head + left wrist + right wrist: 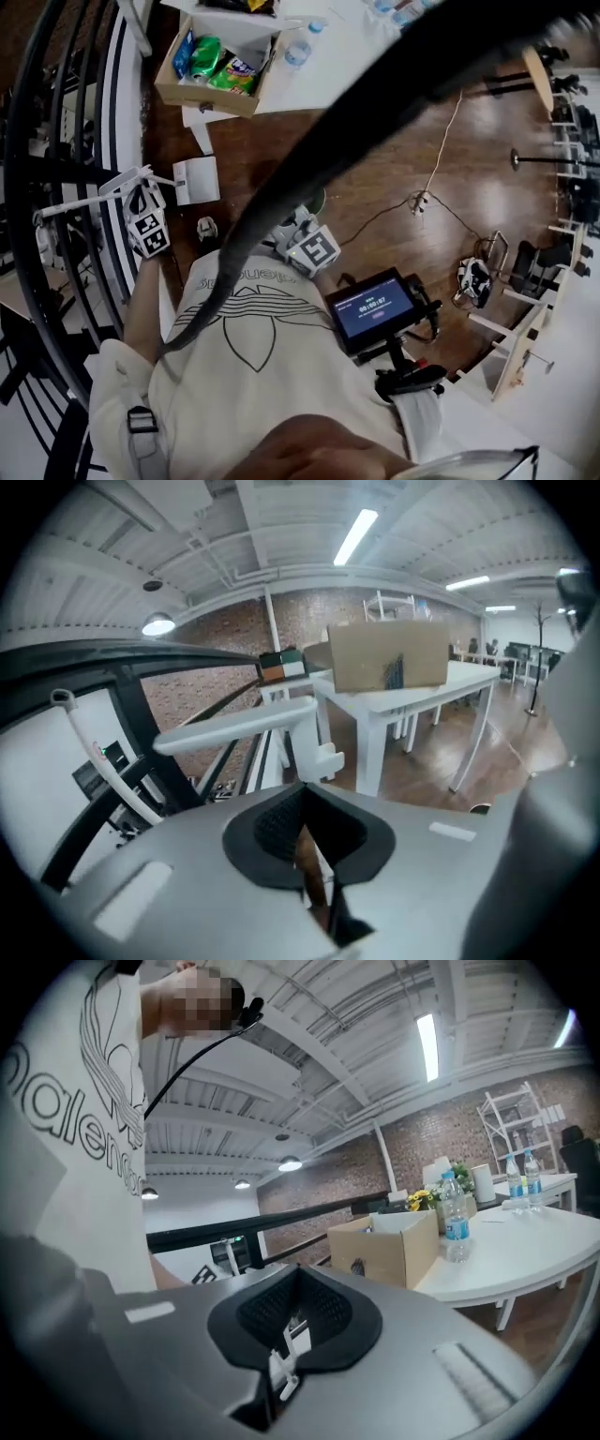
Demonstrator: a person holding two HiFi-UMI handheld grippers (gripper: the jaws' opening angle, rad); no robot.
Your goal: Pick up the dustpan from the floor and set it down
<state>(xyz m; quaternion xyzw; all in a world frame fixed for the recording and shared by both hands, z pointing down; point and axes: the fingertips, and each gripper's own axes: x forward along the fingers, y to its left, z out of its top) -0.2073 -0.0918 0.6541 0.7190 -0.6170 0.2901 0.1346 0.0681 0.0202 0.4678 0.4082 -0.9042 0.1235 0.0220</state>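
Observation:
A white long-handled dustpan (195, 180) stands on the wooden floor, its handle (89, 200) reaching left toward the railing. In the left gripper view the dustpan handle (239, 726) crosses just beyond the jaws, apart from them. My left gripper (141, 192) hovers close by the handle and pan; its jaws (309, 841) are shut, with only brown floor showing through the slit. My right gripper (298, 227) is held near the person's chest, pointing roughly level. Its jaws (286, 1335) are shut with nothing held.
A black stair railing (37, 141) runs along the left. A white table (319, 56) at the top carries a cardboard box (211, 66) of snacks and a water bottle (297, 52). A cable (436, 169) trails across the floor, and a screen (375, 307) hangs at the person's waist.

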